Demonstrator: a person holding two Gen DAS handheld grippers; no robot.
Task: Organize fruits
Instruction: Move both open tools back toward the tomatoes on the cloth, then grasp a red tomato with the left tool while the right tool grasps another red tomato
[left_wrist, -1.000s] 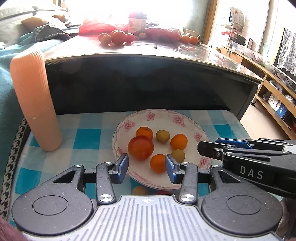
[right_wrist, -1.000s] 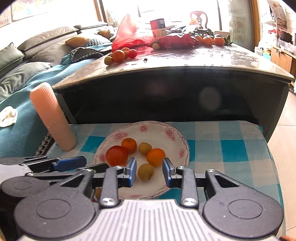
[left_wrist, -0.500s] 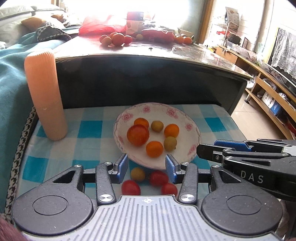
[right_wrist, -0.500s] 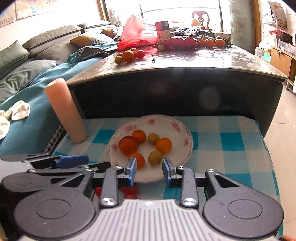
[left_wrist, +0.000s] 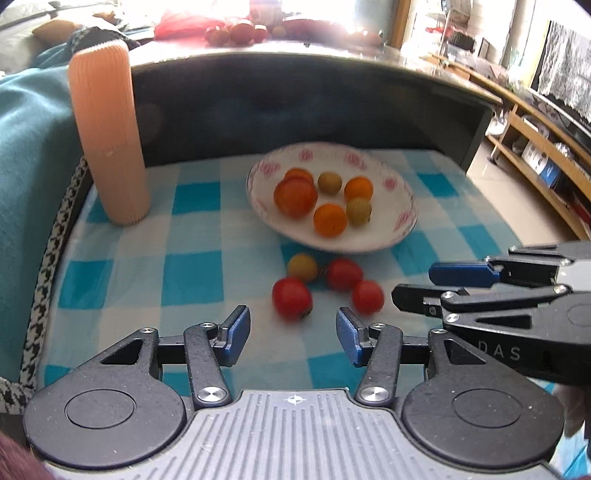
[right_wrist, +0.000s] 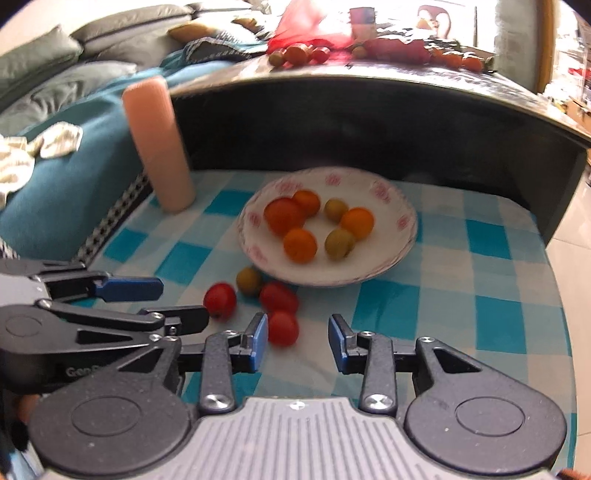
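Observation:
A white floral plate (left_wrist: 402, 225) (right_wrist: 402, 240) on the blue checked cloth holds several orange, red and green fruits. In front of it on the cloth lie three red tomatoes (left_wrist: 291, 298) (right_wrist: 282, 327) and a yellow-green fruit (left_wrist: 302, 267) (right_wrist: 248, 280). My left gripper (left_wrist: 292, 334) is open and empty, just short of the loose tomatoes. My right gripper (right_wrist: 297, 341) is open and empty, with the nearest tomato by its left finger. Each gripper shows in the other's view: the right (left_wrist: 417, 282) and the left (right_wrist: 183, 301).
A tall ribbed peach cylinder (left_wrist: 107, 133) (right_wrist: 159, 144) stands at the back left of the cloth. A dark table (left_wrist: 314, 88) rises behind the plate with more fruit and a red bag on top. A teal sofa lies to the left.
Both grippers have pulled back from the plate and towards me. The loose fruits in front of the plate have come into full view. Both stay open.

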